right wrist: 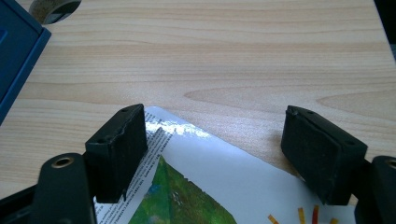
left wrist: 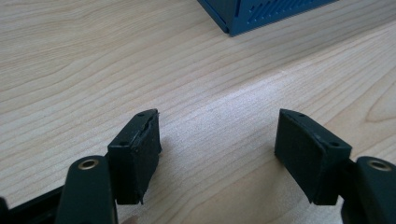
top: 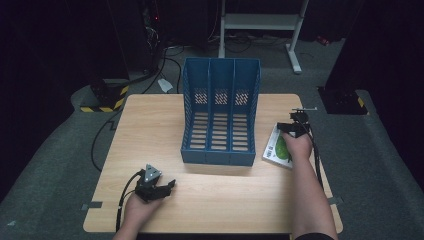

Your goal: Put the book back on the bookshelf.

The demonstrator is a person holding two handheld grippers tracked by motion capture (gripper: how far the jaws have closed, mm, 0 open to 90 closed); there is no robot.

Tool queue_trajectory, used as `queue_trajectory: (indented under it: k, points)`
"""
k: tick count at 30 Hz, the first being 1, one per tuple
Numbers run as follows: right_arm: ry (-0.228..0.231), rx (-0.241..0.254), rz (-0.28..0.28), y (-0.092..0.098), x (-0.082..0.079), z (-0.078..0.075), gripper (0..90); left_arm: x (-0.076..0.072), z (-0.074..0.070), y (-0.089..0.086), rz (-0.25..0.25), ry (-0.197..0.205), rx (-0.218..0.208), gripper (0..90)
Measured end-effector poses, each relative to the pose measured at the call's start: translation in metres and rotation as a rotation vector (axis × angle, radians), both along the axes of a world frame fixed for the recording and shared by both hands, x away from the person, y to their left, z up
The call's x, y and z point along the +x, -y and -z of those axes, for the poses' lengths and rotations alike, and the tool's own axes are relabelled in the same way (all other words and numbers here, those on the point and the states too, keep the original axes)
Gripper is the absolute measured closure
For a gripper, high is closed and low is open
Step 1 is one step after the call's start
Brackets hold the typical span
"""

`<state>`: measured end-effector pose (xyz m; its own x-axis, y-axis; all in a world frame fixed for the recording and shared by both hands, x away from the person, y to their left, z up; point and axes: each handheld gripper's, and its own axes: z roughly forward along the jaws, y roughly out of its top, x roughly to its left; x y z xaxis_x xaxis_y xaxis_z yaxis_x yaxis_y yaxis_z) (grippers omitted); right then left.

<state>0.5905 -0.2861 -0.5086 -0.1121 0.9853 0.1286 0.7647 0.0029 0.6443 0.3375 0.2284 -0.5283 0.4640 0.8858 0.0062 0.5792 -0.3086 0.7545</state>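
A blue three-slot file rack (top: 220, 112) stands upright in the middle of the wooden table (top: 150, 125). To its right a white booklet with a green picture (top: 278, 147) lies flat. My right gripper (top: 295, 125) hovers over the booklet's far end, jaws wide apart; in the right gripper view the booklet (right wrist: 224, 186) lies beneath and between the fingers (right wrist: 119, 149) without being pinched. My left gripper (top: 162, 189) rests near the table's front left, open, with bare wood between its pads (left wrist: 135, 154). A corner of the rack (left wrist: 261, 14) sits ahead of it.
A white metal stand (top: 260, 22) and cables (top: 165, 55) lie on the grey floor beyond the table. Yellow-black striped blocks (top: 102, 97) sit at the far left. The rack's corner (right wrist: 16, 56) edges the right gripper view's left side.
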Motion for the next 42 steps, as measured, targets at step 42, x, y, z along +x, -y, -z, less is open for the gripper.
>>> queue_trajectory:
  k: [42]
  points:
    - [0.063, -0.052, -0.018, -0.032, -0.052, -0.002, 19.8, 0.000, 0.000, -0.001, 0.005, -0.002, 0.002, 31.4]
